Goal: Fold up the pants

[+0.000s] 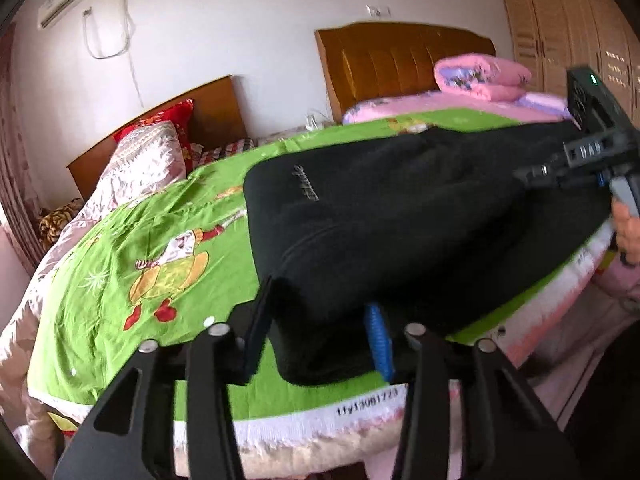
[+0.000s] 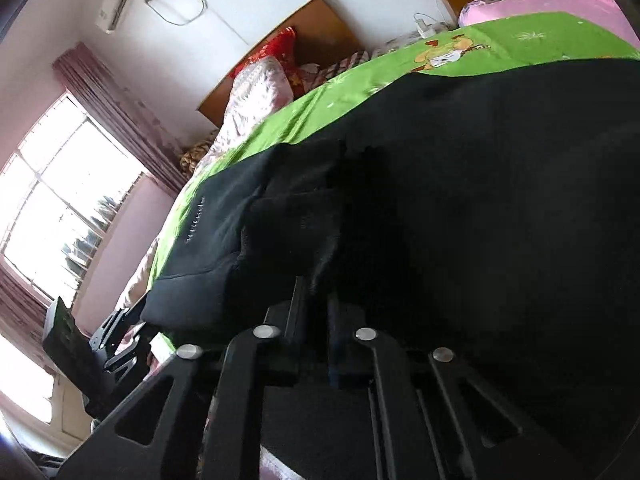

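On the bed's green sheet (image 1: 120,240) the black pants (image 1: 400,200) lie flat, the left gripper (image 1: 320,320) half-closed on their near corner, the right gripper (image 2: 316,312) shut tight on bunched edge fabric, so an uneven lift could skew the fold.

Free room and obstacles. The green cartoon sheet (image 1: 120,248) lies bare to the left of the black pants (image 1: 400,208), giving open passage there. Far left, a heaped quilt (image 1: 132,168) and red pillow (image 1: 176,120) close off the bed head. Far right, folded pink bedding (image 1: 480,76) and a headboard (image 1: 400,60) bound the surface.
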Available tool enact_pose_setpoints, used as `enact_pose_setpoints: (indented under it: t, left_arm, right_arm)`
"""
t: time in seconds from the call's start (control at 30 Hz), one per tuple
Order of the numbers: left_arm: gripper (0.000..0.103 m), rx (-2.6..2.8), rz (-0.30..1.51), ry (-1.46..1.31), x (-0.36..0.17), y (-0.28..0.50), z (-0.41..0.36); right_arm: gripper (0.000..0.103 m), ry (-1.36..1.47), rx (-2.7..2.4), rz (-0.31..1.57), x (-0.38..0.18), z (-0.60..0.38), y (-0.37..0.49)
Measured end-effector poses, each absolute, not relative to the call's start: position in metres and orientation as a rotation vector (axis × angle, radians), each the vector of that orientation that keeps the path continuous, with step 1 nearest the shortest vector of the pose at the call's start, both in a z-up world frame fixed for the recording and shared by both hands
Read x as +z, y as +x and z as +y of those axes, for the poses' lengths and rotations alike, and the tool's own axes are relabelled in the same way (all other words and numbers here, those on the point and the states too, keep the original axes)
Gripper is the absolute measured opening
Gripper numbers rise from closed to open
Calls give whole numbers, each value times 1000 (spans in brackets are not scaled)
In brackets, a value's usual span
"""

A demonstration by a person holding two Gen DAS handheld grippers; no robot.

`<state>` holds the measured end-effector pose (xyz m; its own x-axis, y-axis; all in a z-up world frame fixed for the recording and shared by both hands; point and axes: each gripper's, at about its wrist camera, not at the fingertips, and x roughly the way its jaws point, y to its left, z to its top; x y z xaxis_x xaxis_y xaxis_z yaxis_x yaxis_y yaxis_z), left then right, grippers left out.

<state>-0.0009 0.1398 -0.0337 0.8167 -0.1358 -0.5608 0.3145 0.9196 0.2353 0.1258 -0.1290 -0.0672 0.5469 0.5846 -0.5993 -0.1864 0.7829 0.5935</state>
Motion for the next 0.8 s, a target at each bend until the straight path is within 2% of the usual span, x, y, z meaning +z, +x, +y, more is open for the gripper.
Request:
enact_pose_setpoints:
  t: [0.07, 0.1, 0.13, 0.2, 0.23, 0.3, 0.37, 0.43, 0.47, 0.5, 0.57, 0.67, 0.7, 0.73, 0.8]
  left_arm:
    - [53, -266, 599, 382, -34, -5, 140]
    - [55, -282, 611, 390, -32, -7, 141]
    - [56, -311, 622, 389, -28, -10, 144]
    - [61, -335, 586, 352, -14, -18, 152]
    - [70, -341, 562, 321, -7, -20, 155]
    - [77, -391, 500, 214, 11, -23, 163]
    - [93, -395, 468, 158, 17, -17, 165]
    - [93, -362, 501, 150, 10, -1, 159]
    - [93, -350, 540, 162, 1, 9, 154]
    - [93, -334, 594, 179, -12, 20, 150]
    - [94, -300, 676, 209, -35, 32, 145]
    - [94, -350, 672, 87, -36, 30, 160]
    - [94, -348, 667, 82, -35, 29, 164]
    - [94, -339, 659, 96, -34, 26, 165]
    - [94, -334, 642, 140, -30, 18, 163]
  right_arm:
    - [37, 479, 517, 897, -58, -126, 124]
    - [71, 483, 543, 886, -52, -127, 120]
    - [99, 478, 533, 871, -46, -127, 117]
    - [99, 446, 507, 835, -33, -131, 111]
    - [99, 437, 509, 828, -28, -132, 112]
    - [99, 443, 489, 834, -26, -137, 119]
    - [96, 467, 512, 896, -33, -133, 137]
    - [89, 454, 524, 997, -48, -123, 154]
    - [89, 435, 520, 1032, -53, -118, 159]
    - [86, 398, 525, 1017, -49, -112, 157]
    - [78, 336, 574, 1050, -46, -96, 152]
    - [66, 305, 586, 1063, -45, -91, 146]
    - [56, 325, 582, 1062, -47, -95, 148]
    - [41, 351, 575, 1057, -49, -100, 148]
    - [30, 392, 568, 1047, -55, -112, 149]
